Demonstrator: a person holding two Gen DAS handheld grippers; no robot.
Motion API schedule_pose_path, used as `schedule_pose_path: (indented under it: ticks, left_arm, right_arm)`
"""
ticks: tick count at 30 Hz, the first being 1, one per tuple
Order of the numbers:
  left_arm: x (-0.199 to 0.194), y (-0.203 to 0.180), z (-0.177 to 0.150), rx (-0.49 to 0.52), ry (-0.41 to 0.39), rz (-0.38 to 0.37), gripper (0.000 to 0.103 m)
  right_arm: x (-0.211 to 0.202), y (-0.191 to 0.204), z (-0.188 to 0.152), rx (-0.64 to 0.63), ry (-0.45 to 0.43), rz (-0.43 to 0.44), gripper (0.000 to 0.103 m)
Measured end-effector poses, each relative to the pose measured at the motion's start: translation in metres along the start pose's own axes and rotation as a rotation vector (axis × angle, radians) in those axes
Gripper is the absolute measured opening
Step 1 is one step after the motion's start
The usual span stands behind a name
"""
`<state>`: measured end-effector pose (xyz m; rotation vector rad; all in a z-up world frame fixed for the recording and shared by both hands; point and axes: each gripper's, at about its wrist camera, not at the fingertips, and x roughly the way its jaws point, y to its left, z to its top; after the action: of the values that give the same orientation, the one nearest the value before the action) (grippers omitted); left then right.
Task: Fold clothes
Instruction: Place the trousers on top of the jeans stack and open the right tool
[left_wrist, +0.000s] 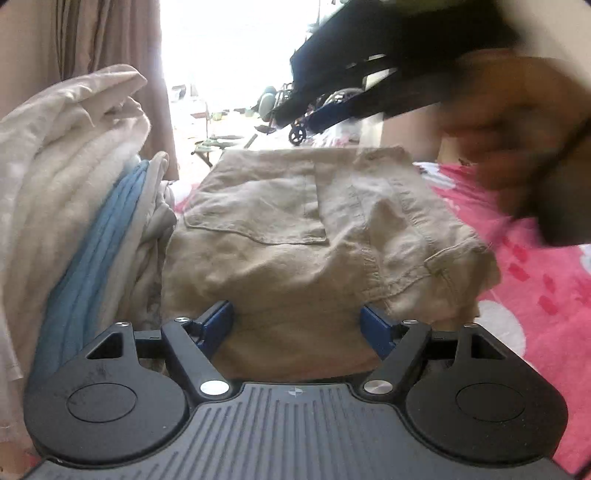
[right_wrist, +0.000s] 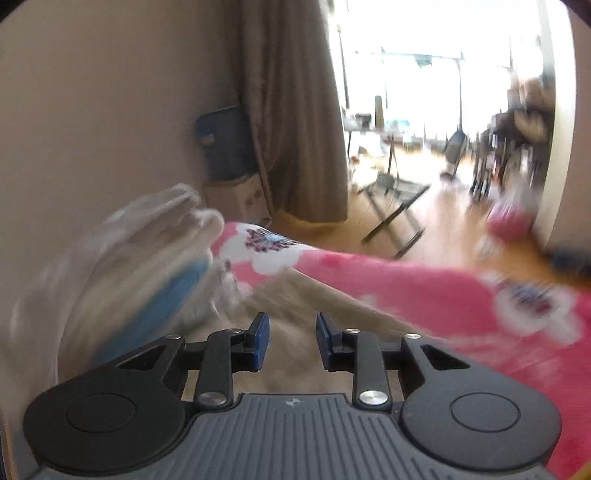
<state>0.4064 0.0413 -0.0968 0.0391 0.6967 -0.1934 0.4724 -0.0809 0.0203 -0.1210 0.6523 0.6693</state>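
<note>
- Left gripper (left_wrist: 297, 325): jaws wide apart over folded trousers (left_wrist: 303, 229), gripping nothing.
- Right gripper (right_wrist: 291, 341): jaws part-open, empty, above blurred trousers.
- Beside trousers: stacked linens (left_wrist: 74, 177) on pink blanket (left_wrist: 535, 288).

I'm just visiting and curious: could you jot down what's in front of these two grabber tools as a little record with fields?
Surface: pink flowered blanket
Garment: beige trousers, folded, back pocket showing
Beside it: pile of pale and blue laundry, on the left
Left gripper: open wide, fingers straddling the near edge of the trousers
Right gripper: partly open, nothing between its fingers, view blurred
Background: brown curtain, bright window
</note>
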Motion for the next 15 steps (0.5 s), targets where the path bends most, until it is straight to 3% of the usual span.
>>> schedule_pose_path:
  ticks: [2, 4, 7, 10, 15]
  left_arm:
    - [-0.010, 0.005, 0.000, -0.010, -0.024, -0.007, 0.076]
    - [-0.014, 0.007, 0.003, -0.015, -0.043, -0.005, 0.076]
    - [-0.002, 0.003, 0.007, -0.002, 0.012, 0.038, 0.075]
    - [-0.008, -0.003, 0.010, -0.021, 0.023, 0.099, 0.074]
    - [-0.071, 0.003, 0.006, -0.139, 0.027, 0.069, 0.075]
  right_arm:
    - [-0.019, 0.000, -0.014, -0.052, 0.017, 0.021, 0.033]
    - [-0.009, 0.008, -0.027, -0.080, 0.075, 0.007, 0.033]
    - [0.024, 0.013, -0.054, -0.069, 0.191, -0.086, 0.030]
    - [-0.010, 0.010, -0.067, 0.125, 0.125, -0.081, 0.031]
    - [-0.109, 0.048, -0.095, 0.205, 0.016, -0.118, 0.037]
